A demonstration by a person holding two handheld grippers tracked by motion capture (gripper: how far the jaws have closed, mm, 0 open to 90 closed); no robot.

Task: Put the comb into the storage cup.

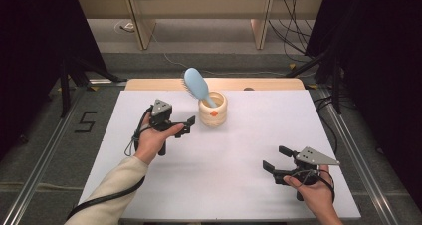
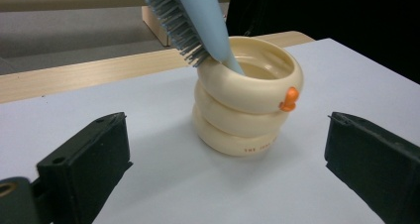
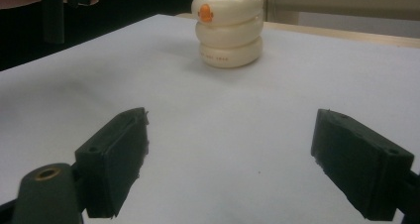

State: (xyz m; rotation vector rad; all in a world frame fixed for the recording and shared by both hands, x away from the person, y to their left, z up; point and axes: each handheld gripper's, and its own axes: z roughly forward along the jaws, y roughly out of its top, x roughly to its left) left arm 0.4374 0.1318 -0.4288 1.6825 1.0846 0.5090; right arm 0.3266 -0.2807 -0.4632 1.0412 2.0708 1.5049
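Note:
A cream ringed cup (image 1: 213,110) with a small orange duck mark stands upright at the back middle of the white table; it appears close up in the left gripper view (image 2: 246,105) and farther off in the right gripper view (image 3: 229,27). A light blue hairbrush (image 1: 197,85) stands handle-down in it, its bristled head (image 2: 188,21) leaning out to the left. My left gripper (image 1: 188,124) is open just left of the cup, nothing between its jaws. My right gripper (image 1: 276,158) is open at the front right, far from the cup.
The white table top (image 1: 239,150) has a wooden strip (image 1: 149,84) along its back edge. Beyond it are grey floor, wooden furniture legs (image 1: 142,26) and loose cables (image 1: 293,36). Metal rails (image 1: 45,150) run along both sides.

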